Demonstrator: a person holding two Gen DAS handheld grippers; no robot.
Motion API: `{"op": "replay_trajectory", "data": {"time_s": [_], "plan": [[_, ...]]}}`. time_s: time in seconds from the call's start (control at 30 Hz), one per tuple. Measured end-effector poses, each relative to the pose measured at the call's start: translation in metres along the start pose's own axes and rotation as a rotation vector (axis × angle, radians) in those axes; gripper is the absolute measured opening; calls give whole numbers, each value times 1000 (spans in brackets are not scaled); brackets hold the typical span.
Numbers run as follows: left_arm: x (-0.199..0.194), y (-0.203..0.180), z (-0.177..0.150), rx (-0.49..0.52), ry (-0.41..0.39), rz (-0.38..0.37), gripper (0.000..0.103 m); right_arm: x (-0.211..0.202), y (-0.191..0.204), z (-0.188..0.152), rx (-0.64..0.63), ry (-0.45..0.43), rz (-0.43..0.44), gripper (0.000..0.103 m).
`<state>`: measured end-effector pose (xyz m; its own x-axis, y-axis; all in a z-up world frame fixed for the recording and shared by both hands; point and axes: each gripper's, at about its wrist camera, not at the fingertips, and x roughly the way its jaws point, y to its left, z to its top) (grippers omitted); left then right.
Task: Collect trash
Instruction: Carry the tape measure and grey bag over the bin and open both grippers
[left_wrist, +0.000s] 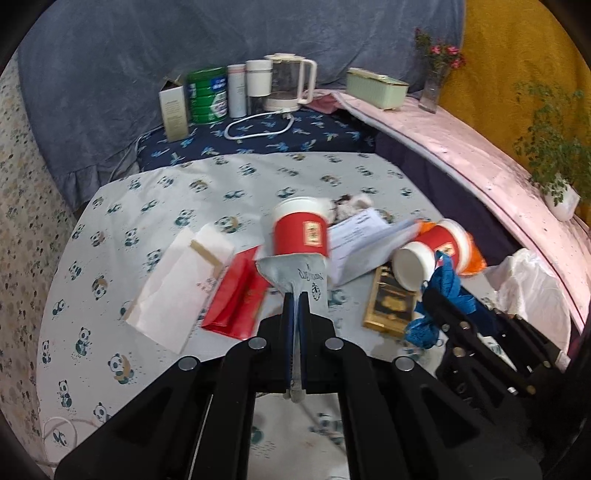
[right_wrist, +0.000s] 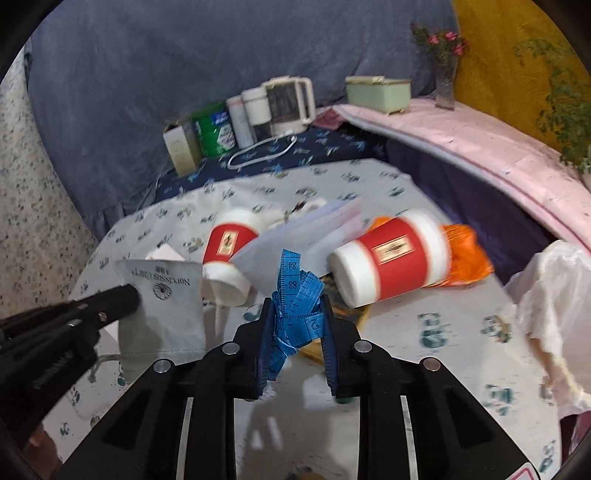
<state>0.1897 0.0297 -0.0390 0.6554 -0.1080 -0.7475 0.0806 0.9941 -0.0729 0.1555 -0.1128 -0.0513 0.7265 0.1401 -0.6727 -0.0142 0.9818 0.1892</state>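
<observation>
A: Left gripper (left_wrist: 294, 295) clamping tight on a flat grey pouch (left_wrist: 295, 271), low centre of the left wrist view. Pouch fanning out past the fingertips, overlapping a red paper cup (left_wrist: 301, 230) just behind it.

B: Right gripper (right_wrist: 295, 314) pinching a bunched blue measuring tape (right_wrist: 295, 295) between narrow jaws, centre of the right view. Tape sticking up above the fingertips.

A: Second red cup (right_wrist: 391, 254) lying on its side right of centre, resting against an orange bag (right_wrist: 467, 254). Folded papers (right_wrist: 295, 236) sitting between both cups.

B: White envelope (left_wrist: 181, 284) and red packet (left_wrist: 236, 295) lying left of the pouch on the panda-print cloth (left_wrist: 110, 295). White plastic bag (right_wrist: 550, 306) slumping at the right edge.
</observation>
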Motion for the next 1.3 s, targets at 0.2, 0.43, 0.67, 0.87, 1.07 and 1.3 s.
{"op": "replay_trajectory", "data": {"time_s": [0.2, 0.43, 0.67, 0.87, 1.07, 1.3], "plan": [[-17, -65, 4, 76, -22, -92, 2, -52, -65, 12, 75, -83, -97, 22], [-27, -161, 3, 181, -22, -221, 2, -96, -149, 10, 155, -139, -233, 22], [-14, -245, 1, 252, 3, -351, 2, -114, -224, 1, 220, -151, -347, 22], [8, -299, 1, 300, 18, -406, 2, -110, -271, -11, 259, -128, -396, 22], [31, -327, 1, 335, 19, -452, 5, -95, -299, -20, 281, -97, -415, 26], [34, -319, 7, 288, -42, -412, 55, -99, -300, -21, 281, -149, -461, 60]]}}
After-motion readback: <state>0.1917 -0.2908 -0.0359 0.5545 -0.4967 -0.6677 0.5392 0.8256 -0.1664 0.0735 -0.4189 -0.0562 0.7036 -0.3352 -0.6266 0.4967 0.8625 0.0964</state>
